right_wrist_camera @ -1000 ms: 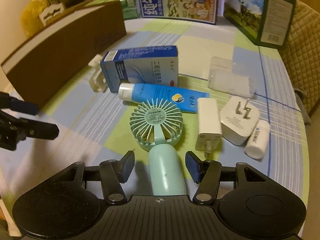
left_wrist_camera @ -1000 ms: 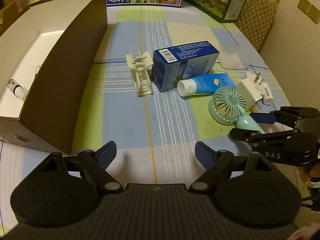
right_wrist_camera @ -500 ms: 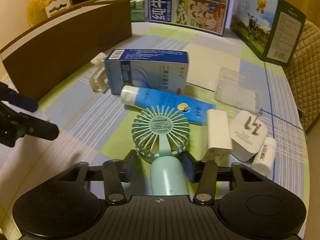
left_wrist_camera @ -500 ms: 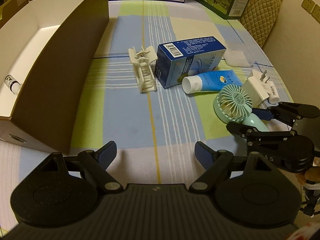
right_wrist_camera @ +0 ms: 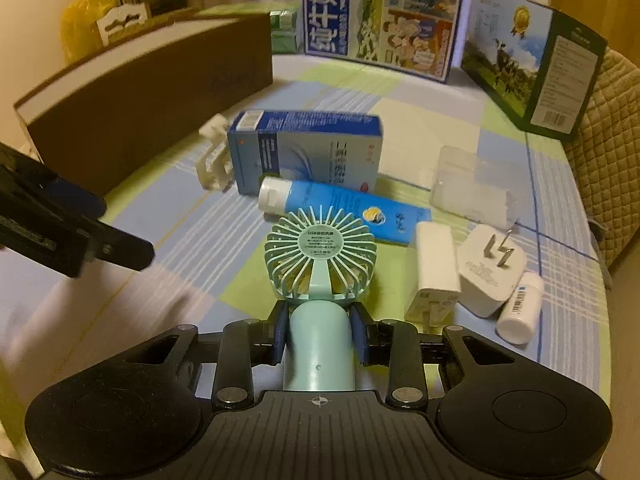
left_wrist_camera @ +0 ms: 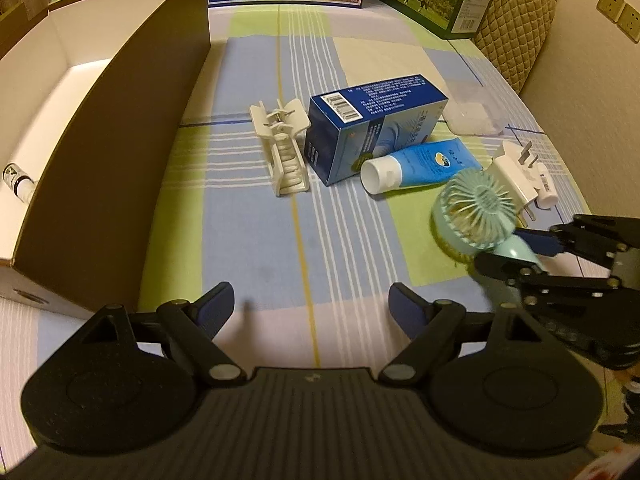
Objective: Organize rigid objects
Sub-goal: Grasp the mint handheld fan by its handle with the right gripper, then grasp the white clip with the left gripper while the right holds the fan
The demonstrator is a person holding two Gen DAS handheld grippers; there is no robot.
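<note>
The right gripper (right_wrist_camera: 320,334) has its jaws pinching the handle of the mint-green handheld fan (right_wrist_camera: 320,258), just below its round grille; the fan's head is tilted up off the checked tabletop (left_wrist_camera: 256,240). Just beyond the fan lie a blue squeeze tube with a white cap (right_wrist_camera: 344,210) and a dark blue rectangular carton (right_wrist_camera: 306,156), with a white plastic clip (left_wrist_camera: 282,146) beside the carton. Two white plug adapters (right_wrist_camera: 490,266) and a small white bottle (right_wrist_camera: 520,308) lie to the fan's right. The left gripper (left_wrist_camera: 312,308) hovers with jaws spread, holding nothing, near the open brown cardboard box (left_wrist_camera: 108,160).
</note>
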